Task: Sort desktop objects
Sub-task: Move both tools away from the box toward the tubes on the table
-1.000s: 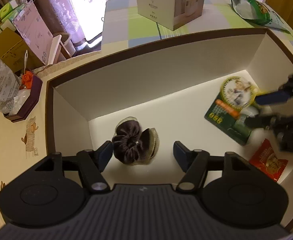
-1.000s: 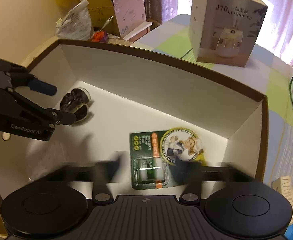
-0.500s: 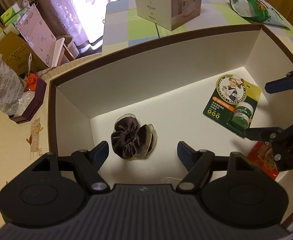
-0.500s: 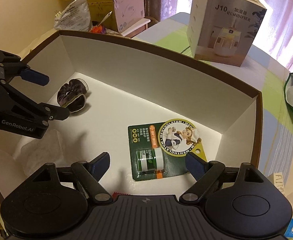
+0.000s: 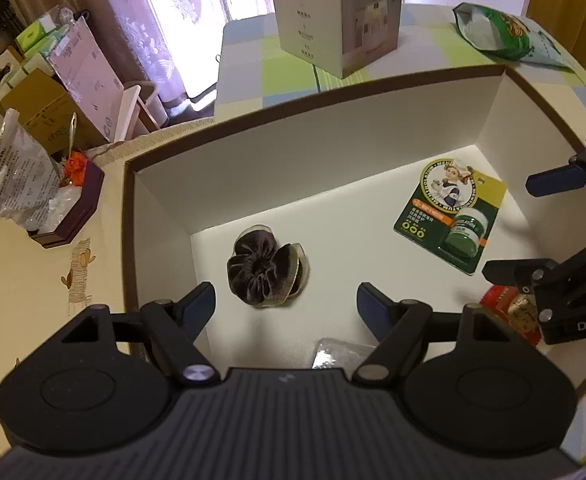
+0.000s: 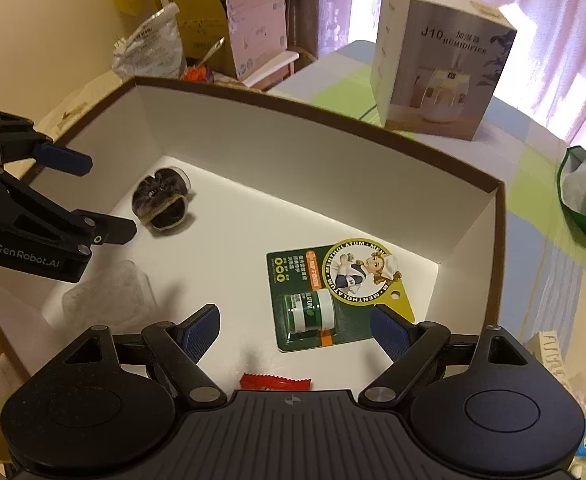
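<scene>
Velvet, dark brown and gathered, is what the scrunchie (image 5: 267, 270) is made of; it lies on the white box (image 5: 333, 148) floor just ahead of the left tool (image 5: 285, 306), whose jaws have just been opening, nothing between them. Farther right, the green ointment card (image 6: 333, 288) sits before the right tool (image 6: 295, 330) (open, empty too).

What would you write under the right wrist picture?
Open right gripper hovering over a green carded ointment jar inside a white box.
</scene>
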Available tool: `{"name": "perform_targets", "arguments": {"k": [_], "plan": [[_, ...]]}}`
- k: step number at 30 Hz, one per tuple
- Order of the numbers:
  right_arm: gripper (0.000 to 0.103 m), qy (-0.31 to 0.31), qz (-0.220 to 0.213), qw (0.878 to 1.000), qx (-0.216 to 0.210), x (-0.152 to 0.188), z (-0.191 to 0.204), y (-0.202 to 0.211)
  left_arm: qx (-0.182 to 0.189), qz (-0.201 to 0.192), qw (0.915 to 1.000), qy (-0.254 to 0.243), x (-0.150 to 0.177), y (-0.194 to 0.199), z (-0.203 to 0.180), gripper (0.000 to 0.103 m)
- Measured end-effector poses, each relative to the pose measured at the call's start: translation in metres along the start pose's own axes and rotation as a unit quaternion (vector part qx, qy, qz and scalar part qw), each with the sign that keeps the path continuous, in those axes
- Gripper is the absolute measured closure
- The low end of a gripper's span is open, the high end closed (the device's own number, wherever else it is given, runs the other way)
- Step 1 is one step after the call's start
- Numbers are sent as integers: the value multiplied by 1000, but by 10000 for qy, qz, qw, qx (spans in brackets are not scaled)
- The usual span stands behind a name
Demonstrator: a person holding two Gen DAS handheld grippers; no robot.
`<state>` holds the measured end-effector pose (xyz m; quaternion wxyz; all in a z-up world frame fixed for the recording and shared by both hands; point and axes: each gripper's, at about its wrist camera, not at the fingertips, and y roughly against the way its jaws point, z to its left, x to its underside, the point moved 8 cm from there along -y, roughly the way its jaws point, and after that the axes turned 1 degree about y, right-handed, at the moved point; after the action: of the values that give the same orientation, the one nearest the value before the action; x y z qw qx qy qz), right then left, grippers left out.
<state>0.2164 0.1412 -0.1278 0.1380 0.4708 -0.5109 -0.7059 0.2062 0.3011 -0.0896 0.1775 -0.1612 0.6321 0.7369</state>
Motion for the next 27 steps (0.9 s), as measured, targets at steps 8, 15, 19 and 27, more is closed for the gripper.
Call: {"name": "perform_targets", "arguments": {"k": [8,15,19,27], "plan": [[15,-119,-444,9989,-53,1,5,37,-192,-276,9994,50,2,34,-8,22],[15,-211,-739,9970,-71,10,4,72,-322,-494,9981,183,9,67,-19,17],[15,-303,-875,9957,-100,19,0,92,-383,-623,9969,284,15,88,-27,15],[15,-483,-1059,9929,-252,44,-13,128,-387,-741,9956,422,28,118,-55,10]]}}
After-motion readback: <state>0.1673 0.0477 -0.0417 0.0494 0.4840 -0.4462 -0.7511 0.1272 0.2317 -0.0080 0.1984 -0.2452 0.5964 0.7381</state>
